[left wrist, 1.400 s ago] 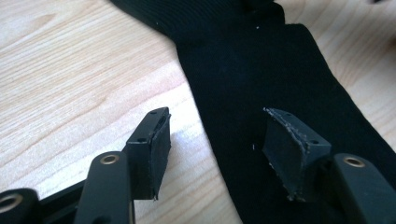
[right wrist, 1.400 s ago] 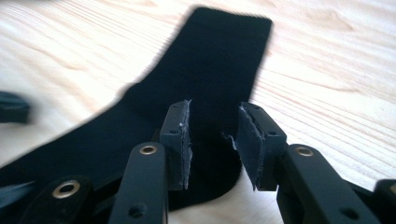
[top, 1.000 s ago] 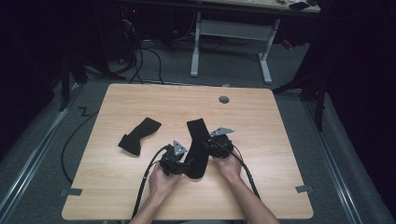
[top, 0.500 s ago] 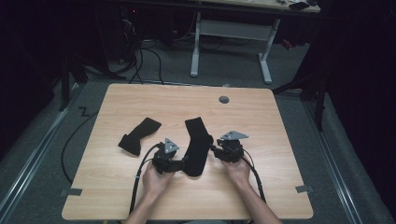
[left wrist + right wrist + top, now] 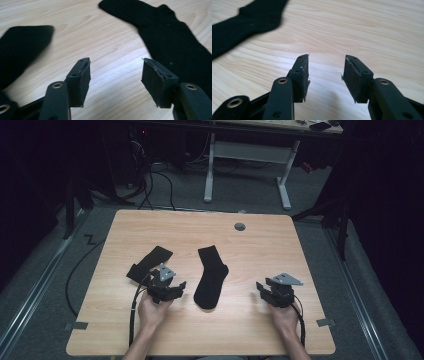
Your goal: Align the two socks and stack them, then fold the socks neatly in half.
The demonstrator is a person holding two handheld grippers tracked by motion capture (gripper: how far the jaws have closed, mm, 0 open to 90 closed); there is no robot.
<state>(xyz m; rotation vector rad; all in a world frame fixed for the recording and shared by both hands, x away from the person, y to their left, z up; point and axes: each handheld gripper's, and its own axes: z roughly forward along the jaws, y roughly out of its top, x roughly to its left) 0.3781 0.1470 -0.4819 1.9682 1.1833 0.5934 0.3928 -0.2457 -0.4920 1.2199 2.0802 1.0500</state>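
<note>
High view gives us the whole surface (image 5: 260,240), and we read it from the left. First comes the folded sock (image 5: 148,263), a black piece lying flat at the left of the wood. Just beside its near end sits the left hand-held gripper (image 5: 176,287), held low over the surface and clear of the cloth. To its right lies the flat sock (image 5: 210,277), stretched out lengthwise at the middle of the surface, cuff toward the far edge and toe toward the person. The left hand-held gripper is near the toe end of it, not touching. Well apart on the right we find the right hand-held gripper (image 5: 262,288), over bare wood.

In the left gripper view we see the left hand-held gripper (image 5: 115,72) with its pads standing wide apart and nothing between them; the folded sock (image 5: 21,47) lies at the left of the jaws and the flat sock (image 5: 172,42) at the right, running up and away.

In the right gripper view the right hand-held gripper (image 5: 325,75) has been opening its jaws; they stand apart over bare surface (image 5: 367,32), with only wood grain between the pads. The flat sock (image 5: 244,20) lies off at the upper left, away from the jaws.
</note>
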